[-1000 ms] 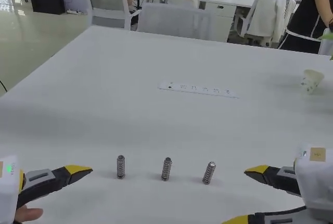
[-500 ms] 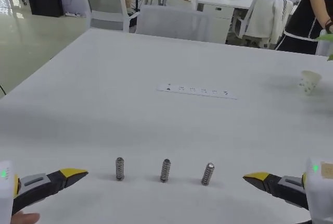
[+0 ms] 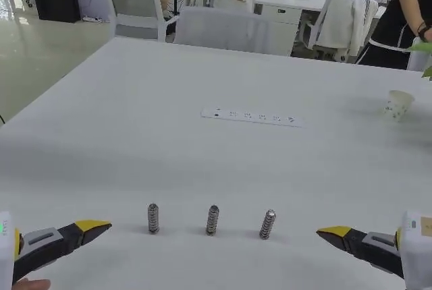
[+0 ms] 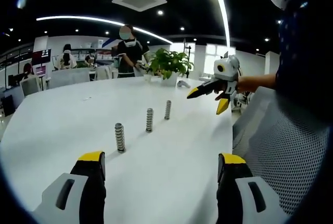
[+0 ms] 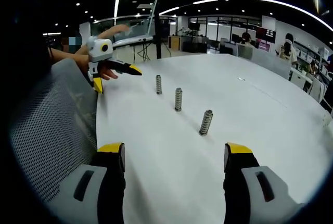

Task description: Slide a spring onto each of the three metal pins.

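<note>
We hold the left gripper (image 4: pixel 161 157) low at the near left of the table (image 3: pixel 202 162), its jaws spread wide with nothing between them. The right gripper (image 5: pixel 176 148) sits at the near right, jaws likewise wide apart and empty. Between the two, well apart from both, three springs stand upright in a row near the table's front edge: the left spring (image 3: pixel 153 218), the middle spring (image 3: pixel 212 220) and the right spring (image 3: pixel 268 224), which leans a little. We cannot make out the pins inside them. Farther back a power strip (image 3: pixel 251 117) lies flat, and a cup (image 3: pixel 398 104) stands at the far right.
</note>
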`<state>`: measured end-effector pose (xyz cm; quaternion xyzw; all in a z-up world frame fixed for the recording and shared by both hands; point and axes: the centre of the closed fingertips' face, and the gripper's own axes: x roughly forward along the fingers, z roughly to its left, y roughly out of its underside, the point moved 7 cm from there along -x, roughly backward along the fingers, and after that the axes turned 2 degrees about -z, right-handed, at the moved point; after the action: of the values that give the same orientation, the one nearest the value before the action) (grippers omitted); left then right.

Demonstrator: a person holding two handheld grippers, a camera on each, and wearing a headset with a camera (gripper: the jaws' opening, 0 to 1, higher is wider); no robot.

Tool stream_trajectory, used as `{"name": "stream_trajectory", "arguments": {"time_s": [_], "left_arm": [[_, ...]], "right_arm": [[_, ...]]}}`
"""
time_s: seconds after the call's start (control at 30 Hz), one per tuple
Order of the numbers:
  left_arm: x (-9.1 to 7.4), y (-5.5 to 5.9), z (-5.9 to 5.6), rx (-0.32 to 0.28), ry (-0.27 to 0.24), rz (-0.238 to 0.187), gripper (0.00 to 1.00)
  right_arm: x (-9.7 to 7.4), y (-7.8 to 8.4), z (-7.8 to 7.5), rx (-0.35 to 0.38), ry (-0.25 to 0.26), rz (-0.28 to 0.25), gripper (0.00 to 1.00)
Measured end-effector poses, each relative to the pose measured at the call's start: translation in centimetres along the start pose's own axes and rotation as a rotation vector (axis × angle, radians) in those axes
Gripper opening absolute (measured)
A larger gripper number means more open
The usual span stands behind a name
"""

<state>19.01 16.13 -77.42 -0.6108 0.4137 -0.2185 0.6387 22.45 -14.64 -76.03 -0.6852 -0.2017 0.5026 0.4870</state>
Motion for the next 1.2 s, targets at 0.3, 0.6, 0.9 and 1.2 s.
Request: {"name": "stream_trajectory", "arguments": {"time_s": [0.3,0.6,0.9,1.2], "left_arm": [[-0.01,0.08,0.06,-0.010,-0.010,-0.006,0.86],[-0.13,0.02,0.22,-0.011,-0.019,-0.016,0.85],[-0.40,-0.20,0.27,-0.007,-0.019,-0.030,0.85],[-0.52,-0.02,0.25,-0.009,-0.021,-0.037,0.84]], "right_arm": [[0.10,-0.17,-0.05,-0.002,-0.005,0.001,0.78],[0.13,-0.36,0.08,-0.004,-0.004,0.001,0.78],[-0.30,-0.54,0.67,-0.004,0.004,0.008,0.78],[-0.60,-0.79,0.56,-0.011,0.016,0.015,0.78]]}}
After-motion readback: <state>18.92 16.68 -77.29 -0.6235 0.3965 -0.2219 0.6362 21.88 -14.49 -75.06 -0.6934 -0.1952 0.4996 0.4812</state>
